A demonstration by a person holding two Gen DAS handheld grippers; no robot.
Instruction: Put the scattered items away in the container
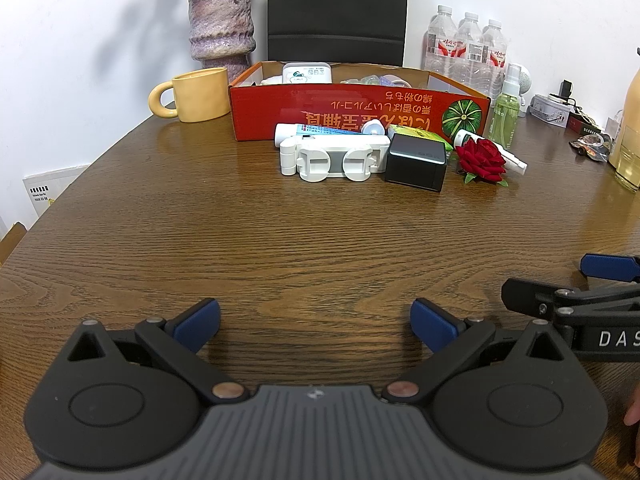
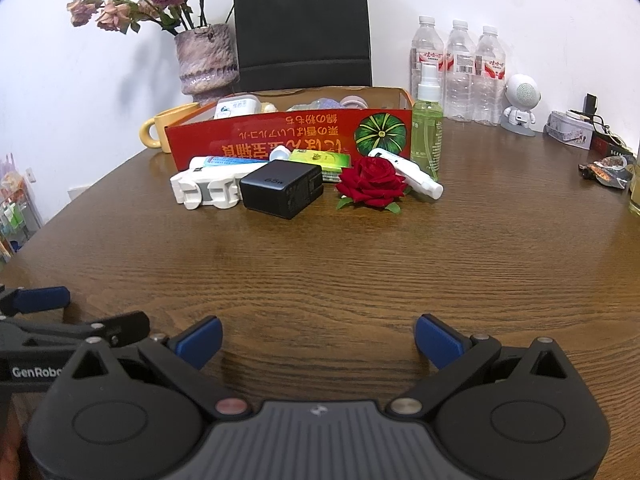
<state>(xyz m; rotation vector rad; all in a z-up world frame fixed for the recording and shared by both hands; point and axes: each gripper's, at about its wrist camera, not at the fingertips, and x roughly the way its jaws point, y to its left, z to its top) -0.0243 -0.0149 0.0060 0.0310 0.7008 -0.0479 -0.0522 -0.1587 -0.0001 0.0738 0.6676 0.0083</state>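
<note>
White wall behind; round-edged wooden table (image 1: pixel 200 208) with dark grain. Landmark for all positions: the red cardboard box (image 1: pixel 352 110), standing open-topped at the far middle, already holding some items.

Scattered items lie in a row touching or just in front of the box's near wall: white folding holder (image 1: pixel 334 160) at the left, blue-and-white tube (image 1: pixel 320 131) between it and the box, black charger block (image 2: pixel 280 192) just right of the holder, green packet (image 2: pixel 320 160) behind the charger against the box, red rose (image 2: pixel 372 186) further right, white spray pen (image 2: pixel 412 172) beside the rose. Green spray bottle (image 2: pixel 427 120) stands upright at the box's right corner. Yellow mug (image 1: pixel 192 94) left of the box, vase (image 1: pixel 222 26) behind it, water bottles (image 2: pixel 456 68) right of the box.

Left gripper (image 1: pixel 316 322): fingers spread apart, empty, low over the near table, well short of the box. Right gripper (image 2: pixel 318 338): likewise apart and empty, beside the left.

Judgement: no pickup begun; step in hand is the approach. Next move calls for a forward reach to one item; the charger and rose are nearest and least crowded.

Room: broad bare table between grippers and items. Tight near the box wall; the tube and packet sit wedged behind others. Upright bottle could tip.
</note>
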